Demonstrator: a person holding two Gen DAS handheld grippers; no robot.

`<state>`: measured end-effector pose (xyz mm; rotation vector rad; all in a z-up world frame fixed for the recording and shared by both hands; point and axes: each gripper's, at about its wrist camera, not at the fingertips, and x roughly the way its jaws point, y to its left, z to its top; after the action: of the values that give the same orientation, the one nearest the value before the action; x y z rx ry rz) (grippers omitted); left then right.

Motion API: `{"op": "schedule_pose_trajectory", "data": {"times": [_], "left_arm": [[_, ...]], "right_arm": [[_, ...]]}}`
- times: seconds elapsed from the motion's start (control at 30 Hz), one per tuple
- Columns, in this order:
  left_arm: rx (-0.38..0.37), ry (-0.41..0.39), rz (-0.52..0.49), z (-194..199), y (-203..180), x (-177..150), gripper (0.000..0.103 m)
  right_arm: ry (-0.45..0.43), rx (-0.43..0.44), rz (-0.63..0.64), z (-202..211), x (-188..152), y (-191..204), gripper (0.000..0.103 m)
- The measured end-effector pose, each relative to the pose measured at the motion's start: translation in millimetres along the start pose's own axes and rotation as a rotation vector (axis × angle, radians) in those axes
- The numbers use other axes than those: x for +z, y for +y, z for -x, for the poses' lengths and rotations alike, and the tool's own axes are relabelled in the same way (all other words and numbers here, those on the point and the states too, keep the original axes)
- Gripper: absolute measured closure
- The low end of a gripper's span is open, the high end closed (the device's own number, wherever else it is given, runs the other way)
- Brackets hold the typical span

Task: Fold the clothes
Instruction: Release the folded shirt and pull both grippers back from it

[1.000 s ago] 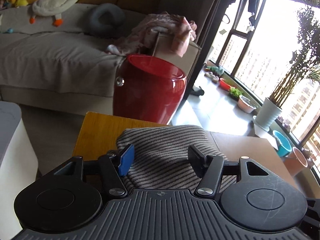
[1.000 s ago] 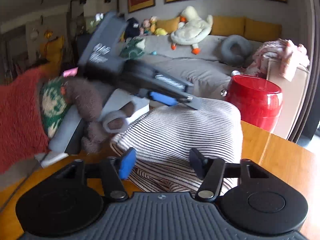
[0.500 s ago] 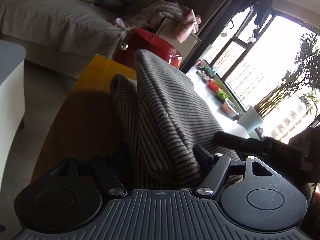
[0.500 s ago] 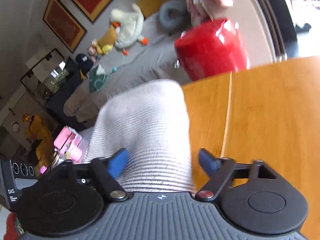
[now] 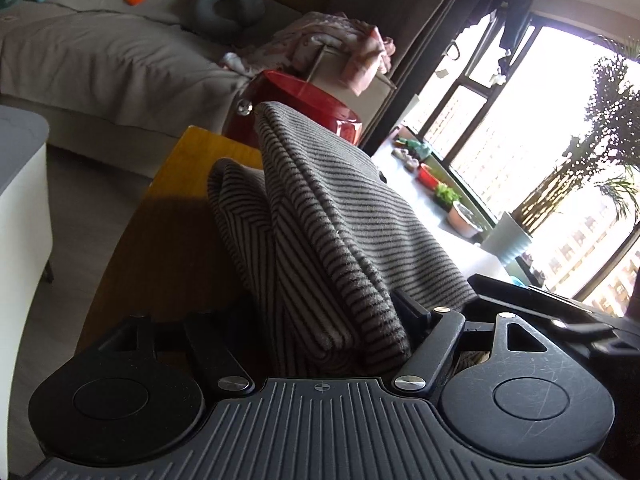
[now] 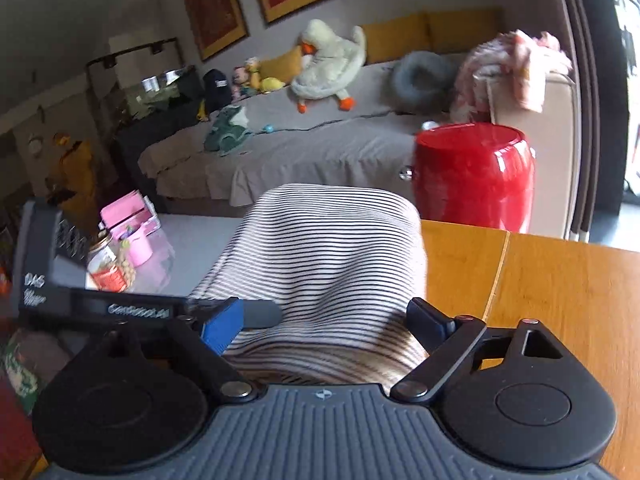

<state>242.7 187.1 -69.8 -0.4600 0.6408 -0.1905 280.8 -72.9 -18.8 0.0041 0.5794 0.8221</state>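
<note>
Striped garment (image 6: 332, 256) — draped on wooden table (image 6: 560, 280); jaws of left gripper (image 5: 320, 316) and right gripper (image 6: 324, 320) just opened further, spread around its folds — no pinch is seen.

**Folds and frame edges are hiding the contact points**

In the left wrist view, the striped garment (image 5: 320, 216) is covering the left gripper (image 5: 316, 312)'s left fingertip (only a dark gap is showing there). The wooden table (image 6: 560, 280) is running out past the right edge. The jar (image 6: 106, 268)'s label is blurring beyond reading, and the sofa (image 6: 320, 152)'s small toys are staying too small to tell.
</note>
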Motion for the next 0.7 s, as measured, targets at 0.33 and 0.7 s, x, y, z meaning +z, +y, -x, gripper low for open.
{"op": "schedule_pose_trajectory", "data": {"times": [0.33,0.7], "left_arm": [[0.076,-0.082,-0.033,15.8,-8.0,-17.9,0.017],[0.212,-0.124,-0.055,78.7,-65.4,-93.4,0.008]], "right_arm": [[0.083,-0.072,-0.075,-17.3,-25.7,-9.4,0.002],[0.059,-0.131,-0.202,61.1,-73.7,-19.0,0.0]]}}
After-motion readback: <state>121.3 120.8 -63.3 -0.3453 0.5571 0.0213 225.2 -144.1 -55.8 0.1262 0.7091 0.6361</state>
